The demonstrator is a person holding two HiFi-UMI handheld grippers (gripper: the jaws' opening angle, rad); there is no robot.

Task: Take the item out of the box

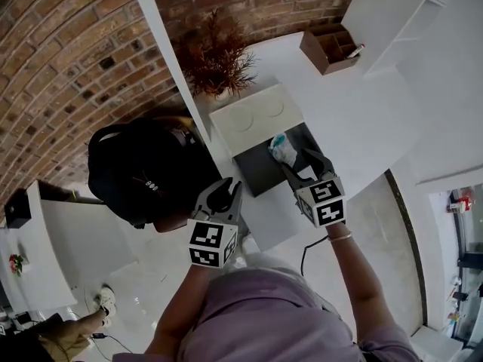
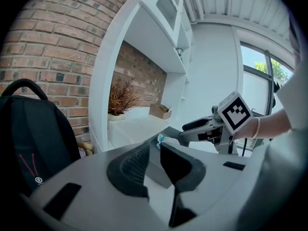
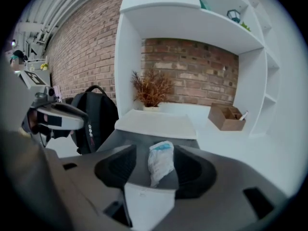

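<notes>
A shallow dark grey box [image 1: 256, 173] lies open on the white counter. A white packet with a blue end [image 1: 283, 149] lies at its far right corner. My right gripper [image 1: 303, 167] reaches over that corner. In the right gripper view the packet [image 3: 161, 160] stands between the wide-apart fingers; a gap shows on its left side, so the gripper is open around it. My left gripper [image 1: 223, 196] hovers at the box's near left edge, open and empty. In the left gripper view the packet [image 2: 160, 139] shows beyond the grey box [image 2: 155, 170].
A white lid or block [image 1: 256, 115] lies just beyond the box. A dried plant [image 1: 215, 55] stands behind it, and a cardboard organiser [image 1: 332, 47] at the back right. A black backpack [image 1: 139, 176] stands left of the counter. White shelving [image 3: 192, 18] hangs above.
</notes>
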